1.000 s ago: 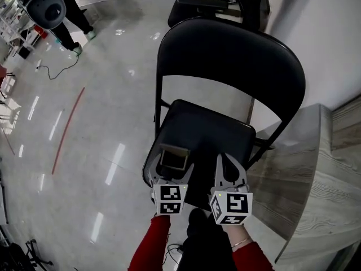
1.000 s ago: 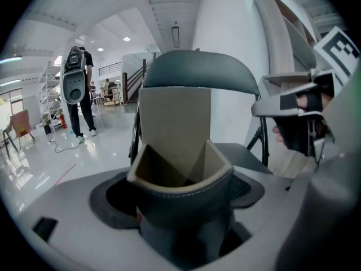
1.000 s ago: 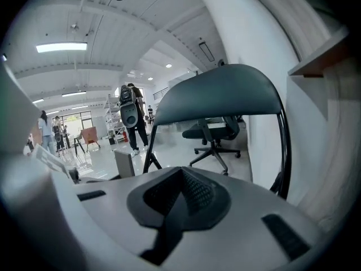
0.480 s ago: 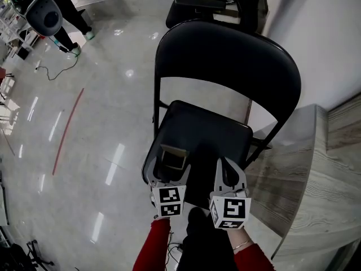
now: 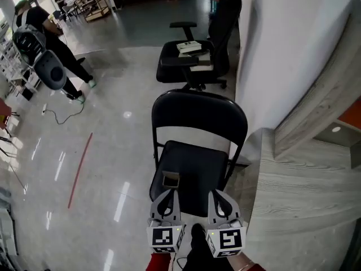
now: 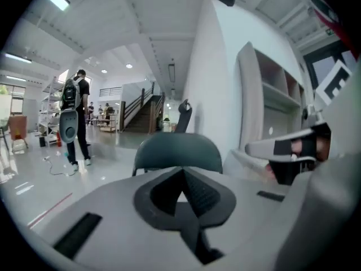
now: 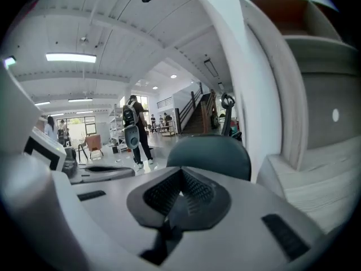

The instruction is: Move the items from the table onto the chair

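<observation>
A black folding chair point(image 5: 198, 117) stands in front of me. On the front left of its seat lies a small flat rectangular item point(image 5: 171, 179), dark with a tan rim. My left gripper point(image 5: 170, 193) hovers just in front of that item, drawn back from it, its jaws shut and empty. Beside it, my right gripper point(image 5: 217, 195) is over the seat's front edge, also shut and empty. In the left gripper view the closed fingertips point(image 6: 181, 174) point at the chair's backrest point(image 6: 177, 151). The right gripper view shows the same backrest point(image 7: 210, 154) beyond its closed tips point(image 7: 180, 174).
A grey wood-grain table point(image 5: 304, 196) runs along my right, against a white wall. A black office chair point(image 5: 189, 64) with papers on it stands behind the folding chair. A person point(image 5: 48, 38) stands far left on the glossy floor, which carries a red line point(image 5: 80, 168).
The left gripper stood open around the small item on the seat; now it is shut and drawn back, the item left lying there. My head has lifted, widening the view.
</observation>
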A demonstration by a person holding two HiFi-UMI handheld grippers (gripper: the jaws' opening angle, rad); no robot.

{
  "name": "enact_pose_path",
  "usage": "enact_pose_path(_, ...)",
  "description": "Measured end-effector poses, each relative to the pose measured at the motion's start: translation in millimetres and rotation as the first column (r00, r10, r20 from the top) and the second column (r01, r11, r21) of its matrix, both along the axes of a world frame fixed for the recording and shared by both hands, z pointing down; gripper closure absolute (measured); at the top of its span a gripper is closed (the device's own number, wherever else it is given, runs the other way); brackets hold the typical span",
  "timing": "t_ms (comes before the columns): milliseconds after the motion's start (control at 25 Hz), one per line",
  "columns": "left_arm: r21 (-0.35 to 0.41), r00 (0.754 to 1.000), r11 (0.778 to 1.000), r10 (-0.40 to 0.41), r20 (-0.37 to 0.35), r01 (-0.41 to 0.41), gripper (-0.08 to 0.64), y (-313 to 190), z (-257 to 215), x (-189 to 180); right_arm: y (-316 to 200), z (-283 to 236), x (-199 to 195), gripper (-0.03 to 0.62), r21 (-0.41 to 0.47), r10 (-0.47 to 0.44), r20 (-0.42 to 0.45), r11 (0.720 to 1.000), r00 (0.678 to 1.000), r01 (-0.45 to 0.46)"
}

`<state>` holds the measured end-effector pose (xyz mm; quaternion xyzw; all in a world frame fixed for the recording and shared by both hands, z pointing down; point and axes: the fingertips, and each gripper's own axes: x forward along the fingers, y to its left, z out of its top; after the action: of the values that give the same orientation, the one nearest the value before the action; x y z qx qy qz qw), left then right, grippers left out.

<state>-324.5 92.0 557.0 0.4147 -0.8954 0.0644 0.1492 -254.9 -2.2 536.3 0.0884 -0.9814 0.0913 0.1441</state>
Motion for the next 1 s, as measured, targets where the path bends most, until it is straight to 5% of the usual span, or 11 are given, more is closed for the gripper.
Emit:
enact_pose_path(200,0.102,0.985,0.98,0.167,0.038,-0.17,0.551,-65.9,-72.5,32.0,-38.9,-50.8,51.1,0.586,-0.01,0.101,0.044,0.995,0.994,-0.101)
enact_pose_path(400,0.109,0.882,0.876,0.459,0.108,-0.47,0.552,-123.6,-117.3,79.6,-78.3,-99.1,121.6,0.586,0.039,0.331,0.136,0.94,0.934,-0.338)
enact_pose_path(600,0.105,0.766,0.76,0.628,0.136,-0.641,0.552,-144.3,-133.3,126.7,-97.9,-110.6,198.7,0.586,0.063,0.537,0.168,0.831,0.827,-0.553)
enact_pose_path(760,0.119,0.701,0.69,0.705,0.111,-0.714,0.552,-155.3,-138.5,161.6,-100.0,-115.4,255.8,0.586,0.048,0.671,0.2,0.721,0.714,-0.691)
enact_pose_path(1000,0.1,0.593,0.584,0.794,0.133,-0.805,0.552,-161.6,-139.9,213.5,-90.4,-109.9,308.9,0.586,0.023,0.761,0.193,0.627,0.619,-0.778)
